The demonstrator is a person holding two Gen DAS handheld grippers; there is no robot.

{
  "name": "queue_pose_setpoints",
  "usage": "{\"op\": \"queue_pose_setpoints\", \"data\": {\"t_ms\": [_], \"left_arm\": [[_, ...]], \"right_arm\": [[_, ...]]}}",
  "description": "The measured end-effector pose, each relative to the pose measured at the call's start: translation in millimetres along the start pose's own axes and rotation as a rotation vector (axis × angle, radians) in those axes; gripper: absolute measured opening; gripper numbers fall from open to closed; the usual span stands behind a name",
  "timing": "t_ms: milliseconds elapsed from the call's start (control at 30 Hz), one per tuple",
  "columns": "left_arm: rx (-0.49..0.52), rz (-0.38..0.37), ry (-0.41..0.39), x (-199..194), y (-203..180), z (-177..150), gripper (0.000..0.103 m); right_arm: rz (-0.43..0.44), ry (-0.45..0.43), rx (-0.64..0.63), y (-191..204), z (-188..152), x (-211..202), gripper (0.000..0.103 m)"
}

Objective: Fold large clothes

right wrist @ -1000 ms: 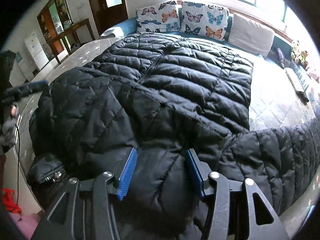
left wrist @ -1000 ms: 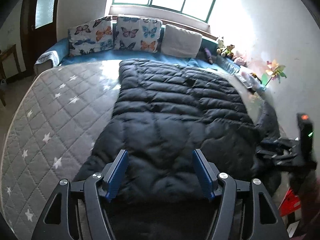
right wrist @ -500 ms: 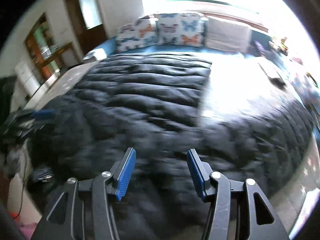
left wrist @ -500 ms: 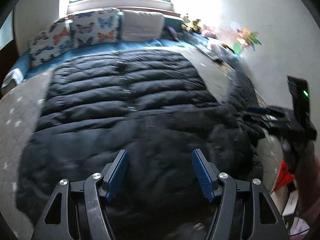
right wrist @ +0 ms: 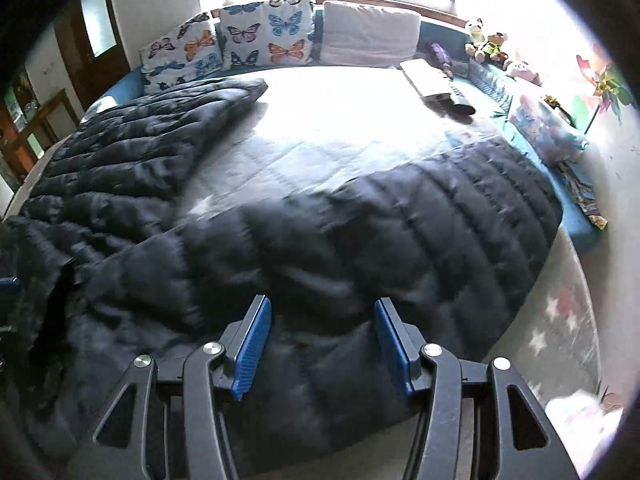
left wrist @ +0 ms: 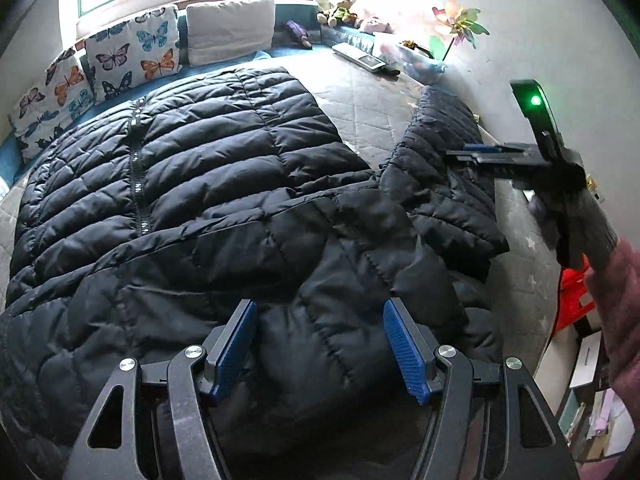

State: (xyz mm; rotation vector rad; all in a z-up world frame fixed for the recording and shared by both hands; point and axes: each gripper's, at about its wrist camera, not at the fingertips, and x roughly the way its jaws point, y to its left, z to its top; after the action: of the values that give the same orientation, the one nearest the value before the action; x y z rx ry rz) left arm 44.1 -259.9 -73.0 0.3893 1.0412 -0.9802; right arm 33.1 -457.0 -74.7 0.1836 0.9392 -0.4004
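Bedroom, bright window behind, grey star-quilted bed (left wrist: 372, 92) with butterfly pillows (left wrist: 132, 52) along its head edge. Spread over most of that bed: black puffer jacket (left wrist: 224, 168), front up, zipper (left wrist: 136, 184) running toward the pillows, collar end bunched at the foot edge nearest the cameras. Lying out sideways toward the wall-side edge: one sleeve (right wrist: 440, 216), flat but rumpled at the shoulder.

Hovering over the bunched collar end: left gripper (left wrist: 320, 340), jaws standing apart, padding bulging up between the blue pads but not visibly pinched. Poised above the shoulder of the outstretched sleeve: right gripper (right wrist: 322, 340), also apart, having just been easing wider, only loose fabric below and nothing clamped. Seen side-on from the left camera too (left wrist: 476, 152), level above the sleeve, carried by a hand in a pink sleeve (left wrist: 616, 300).

Likely handling: light for its bulk, soft, springy with trapped air, slick shell prone to sliding out of a shallow pinch. Best taken deep at a stitched seam or hem, say the cuff end and the shoulder seam, not mid-panel. Probably worth pressing flat after each fold to stop spring-back.
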Motion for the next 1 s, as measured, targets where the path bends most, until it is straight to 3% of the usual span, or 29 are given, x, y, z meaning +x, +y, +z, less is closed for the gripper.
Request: {"op": "queue_pose_setpoints", "data": {"t_ms": [100, 400, 600, 867, 1000], "left_arm": [[-0.002, -0.004, 0.013, 4, 1, 1, 0.069], [0.001, -0.024, 0.046, 11, 5, 1, 0.069], [-0.003, -0.033, 0.057, 14, 9, 0, 0.070], [0.006, -0.032, 0.060, 18, 8, -2, 0.073], [0.002, -0.037, 0.065, 20, 9, -1, 0.075]], "right_arm": [[-0.021, 0.001, 0.016, -14, 10, 10, 0.071], [-0.009, 0.009, 0.029, -35, 22, 27, 0.085], [0.020, 0.020, 0.094, -59, 35, 37, 0.089], [-0.034, 0.023, 0.160, -85, 57, 55, 0.090], [-0.074, 0.016, 0.169, -90, 64, 63, 0.095]]}}
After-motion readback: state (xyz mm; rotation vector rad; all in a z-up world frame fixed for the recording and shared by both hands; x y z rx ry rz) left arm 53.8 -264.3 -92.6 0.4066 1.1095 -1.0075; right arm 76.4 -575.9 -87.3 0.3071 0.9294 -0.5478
